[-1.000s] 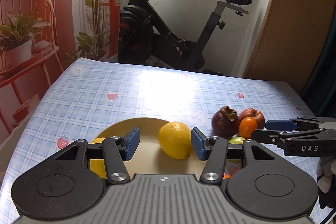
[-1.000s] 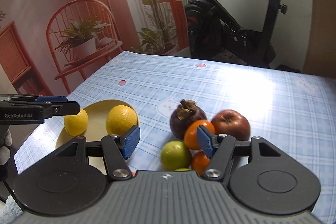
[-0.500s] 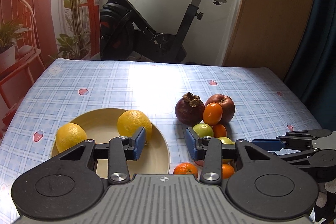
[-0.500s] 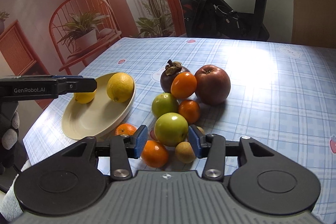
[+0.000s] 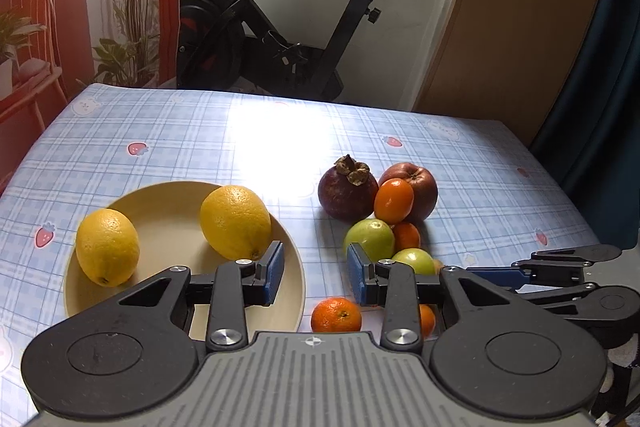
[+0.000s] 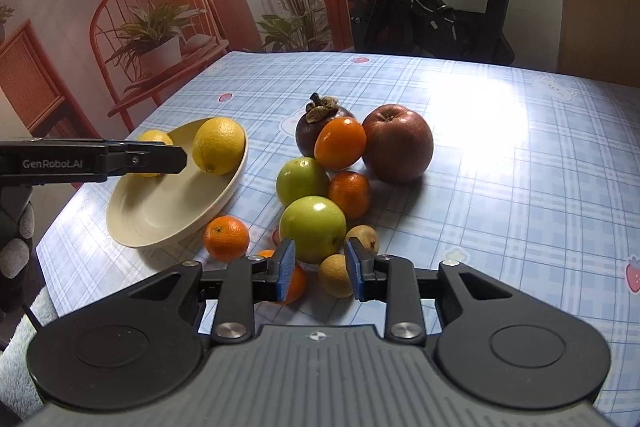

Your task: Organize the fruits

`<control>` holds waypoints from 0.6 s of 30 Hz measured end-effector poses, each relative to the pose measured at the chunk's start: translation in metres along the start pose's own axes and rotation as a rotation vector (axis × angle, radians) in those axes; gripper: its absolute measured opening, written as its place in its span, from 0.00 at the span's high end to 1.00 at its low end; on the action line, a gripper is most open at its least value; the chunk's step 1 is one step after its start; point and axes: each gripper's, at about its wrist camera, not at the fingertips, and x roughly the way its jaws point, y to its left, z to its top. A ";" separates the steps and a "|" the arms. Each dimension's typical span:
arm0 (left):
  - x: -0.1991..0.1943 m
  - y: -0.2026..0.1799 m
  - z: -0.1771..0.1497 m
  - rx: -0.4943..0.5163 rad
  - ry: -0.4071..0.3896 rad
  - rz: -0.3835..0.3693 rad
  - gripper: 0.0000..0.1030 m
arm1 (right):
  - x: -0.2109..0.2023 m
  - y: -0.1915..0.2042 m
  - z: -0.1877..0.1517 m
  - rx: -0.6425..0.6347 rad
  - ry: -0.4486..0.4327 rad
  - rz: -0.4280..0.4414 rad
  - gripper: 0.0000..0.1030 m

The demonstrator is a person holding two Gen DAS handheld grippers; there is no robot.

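Left wrist view: your left gripper [image 5: 316,277] hangs over the near edge of the plate [image 5: 172,235]. Its jaws have just been closing but are still released, and nothing sits between the pads. A small mandarin [image 5: 336,315] lies on the desk [image 5: 200,131] just below them. Two lemons [image 5: 107,247] [image 5: 235,221] rest in the plate.

In the right wrist view, your right gripper [image 6: 320,269] is above the near end of the fruit pile. Its jaws have just been closing and are now clenched to a narrow gap, with no pad pressing on fruit. A tan fruit [image 6: 335,275] lies under that gap, and a green fruit [image 6: 312,229] sits just past the tips. The mangosteen [image 6: 316,131] and apple [image 6: 398,147] are at the pile's far end.
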 end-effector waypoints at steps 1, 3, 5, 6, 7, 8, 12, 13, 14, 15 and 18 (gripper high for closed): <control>0.001 -0.001 -0.002 0.005 0.002 -0.002 0.65 | 0.002 0.004 -0.001 -0.014 0.010 0.001 0.70; 0.002 -0.001 -0.003 0.001 0.006 -0.017 0.65 | 0.004 0.010 -0.004 -0.033 0.021 0.011 0.70; 0.000 -0.001 -0.004 0.010 0.003 -0.021 0.65 | 0.006 0.013 -0.005 -0.035 0.021 0.016 0.70; -0.001 -0.001 -0.006 0.015 0.001 -0.022 0.65 | 0.008 0.014 -0.006 -0.033 0.017 0.015 0.70; -0.002 -0.001 -0.006 0.016 0.001 -0.024 0.65 | 0.008 0.014 -0.006 -0.030 0.015 0.016 0.70; -0.002 0.000 -0.007 0.016 0.003 -0.027 0.65 | 0.009 0.015 -0.006 -0.023 0.011 0.018 0.70; -0.001 0.003 -0.010 0.018 0.009 -0.030 0.65 | 0.010 0.017 -0.009 -0.004 0.003 0.024 0.69; -0.001 0.004 -0.011 0.019 0.011 -0.029 0.65 | 0.011 0.018 -0.010 -0.004 0.005 0.024 0.69; -0.001 0.005 -0.011 0.018 0.012 -0.029 0.65 | 0.011 0.019 -0.011 -0.007 0.005 0.022 0.69; 0.000 0.006 -0.011 0.015 0.015 -0.030 0.65 | 0.011 0.019 -0.011 -0.010 0.005 0.017 0.69; 0.000 0.005 -0.012 0.010 0.016 -0.038 0.65 | 0.007 0.017 -0.013 -0.010 -0.010 -0.007 0.69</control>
